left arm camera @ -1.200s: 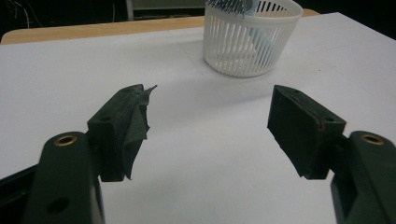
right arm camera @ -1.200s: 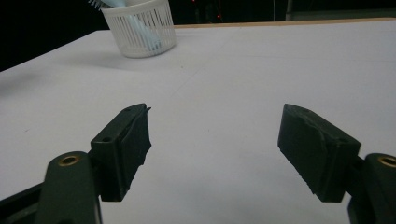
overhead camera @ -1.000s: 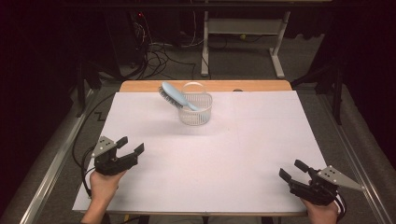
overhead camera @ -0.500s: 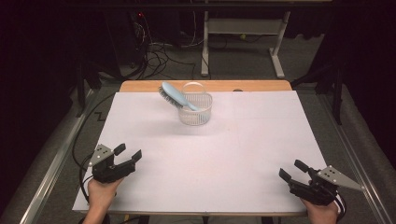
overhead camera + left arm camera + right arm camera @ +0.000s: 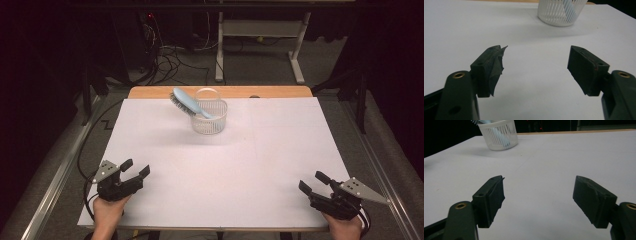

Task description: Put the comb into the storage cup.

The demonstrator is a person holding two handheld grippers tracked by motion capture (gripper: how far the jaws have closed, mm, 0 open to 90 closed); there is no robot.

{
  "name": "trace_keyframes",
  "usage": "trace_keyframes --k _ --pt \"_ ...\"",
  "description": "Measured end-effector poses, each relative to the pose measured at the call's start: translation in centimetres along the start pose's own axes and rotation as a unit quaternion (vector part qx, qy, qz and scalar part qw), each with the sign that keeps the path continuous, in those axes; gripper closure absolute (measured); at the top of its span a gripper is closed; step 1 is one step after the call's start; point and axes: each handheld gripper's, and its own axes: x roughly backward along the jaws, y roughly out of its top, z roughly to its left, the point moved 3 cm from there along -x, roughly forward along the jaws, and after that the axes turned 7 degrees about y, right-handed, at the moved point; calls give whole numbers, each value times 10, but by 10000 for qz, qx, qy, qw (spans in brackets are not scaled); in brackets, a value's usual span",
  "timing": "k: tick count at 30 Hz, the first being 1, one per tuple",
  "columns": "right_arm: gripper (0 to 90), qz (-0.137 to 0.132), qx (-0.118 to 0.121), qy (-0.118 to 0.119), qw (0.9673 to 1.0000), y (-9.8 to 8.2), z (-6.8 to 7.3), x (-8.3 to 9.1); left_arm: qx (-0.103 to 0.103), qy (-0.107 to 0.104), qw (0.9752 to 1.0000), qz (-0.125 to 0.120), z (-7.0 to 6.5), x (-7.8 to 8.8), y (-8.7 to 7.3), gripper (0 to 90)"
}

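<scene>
Two grippers sit low in the high view, one at each bottom corner of the white sheet (image 5: 225, 165) that covers the table. At lower left, the left gripper (image 5: 136, 169) is held by a hand (image 5: 106, 212) entering from the bottom edge; its jaws stand apart with nothing between them, and they angle toward the upper right of the frame. At lower right, the right gripper (image 5: 314, 182) is held by the other hand (image 5: 345, 227), its jaws likewise spread and empty, angled toward the upper left. Both are well apart from the white slatted basket (image 5: 210, 122), which stands upright on the sheet in the upper middle of the high view, close to the strip of bare wooden table edge (image 5: 280, 92) along the far side. A light blue hairbrush (image 5: 187, 102) leans in the basket, its handle down inside and its bristled head sticking out over the rim toward the upper left. In the left gripper view the two black jaws rise from the bottom with bare white sheet in the gap, and the basket (image 5: 560, 12) shows at the top centre, cut off by the upper edge. In the right gripper view the jaws are spread the same way, and the basket (image 5: 499, 136) stands at upper left with the brush handle (image 5: 499, 133) visible through its slats.
</scene>
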Motion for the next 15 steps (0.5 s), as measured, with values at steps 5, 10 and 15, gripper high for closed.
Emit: trace_keyframes --k 5,10,15 --pt "259 -17 20 13 10000 0 0 0 -58 82 9999 134 -1 -1 -10 282" --pt "259 -2 45 13 10000 0 1 0 -111 69 9998 139 -4 -2 -10 282" --pt "259 7 59 1 10000 0 1 0 -87 44 9999 132 -4 -2 -10 282"
